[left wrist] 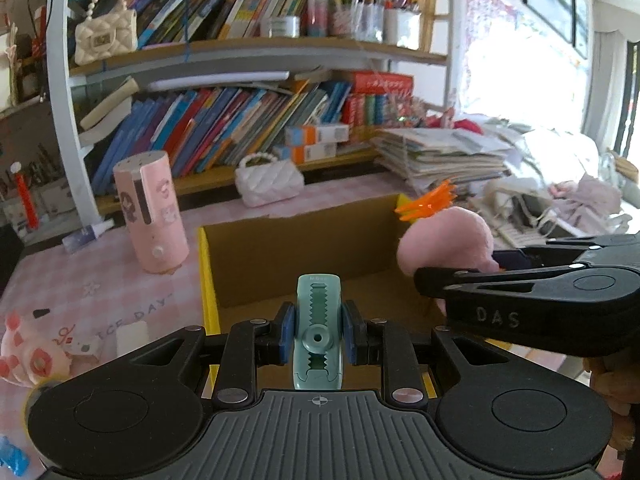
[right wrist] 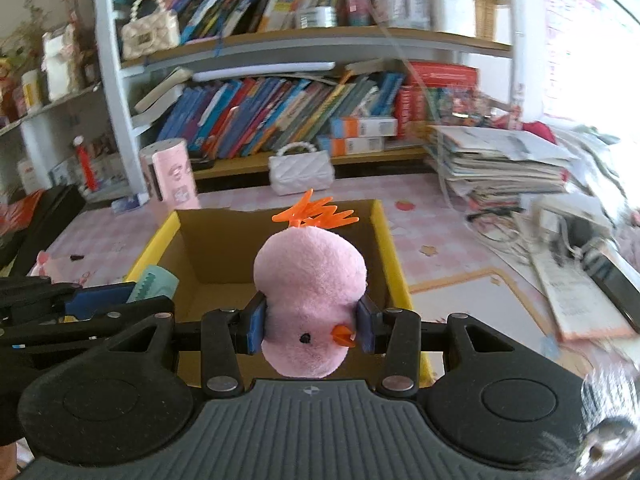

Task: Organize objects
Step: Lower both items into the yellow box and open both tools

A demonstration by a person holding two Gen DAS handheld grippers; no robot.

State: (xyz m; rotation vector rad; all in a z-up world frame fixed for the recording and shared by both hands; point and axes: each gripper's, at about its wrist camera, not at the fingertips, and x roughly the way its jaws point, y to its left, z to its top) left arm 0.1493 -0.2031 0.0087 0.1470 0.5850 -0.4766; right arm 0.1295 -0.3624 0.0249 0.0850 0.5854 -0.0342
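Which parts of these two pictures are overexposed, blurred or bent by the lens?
Left wrist view: the window at right is blown out to white; the shelf post bows from fisheye distortion; the teal clip in the left gripper is sharp. Right wrist view: the right edge smears with blur around the paper stack; the pink plush chick in the right gripper stays sharp.

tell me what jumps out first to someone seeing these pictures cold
The pink plush chick with orange plastic feet, held upside down in the right gripper over an open cardboard box. Next, the teal hair clip clamped in the left gripper at the same box's near edge. Behind both, a bookshelf crammed with leaning books fills the background.
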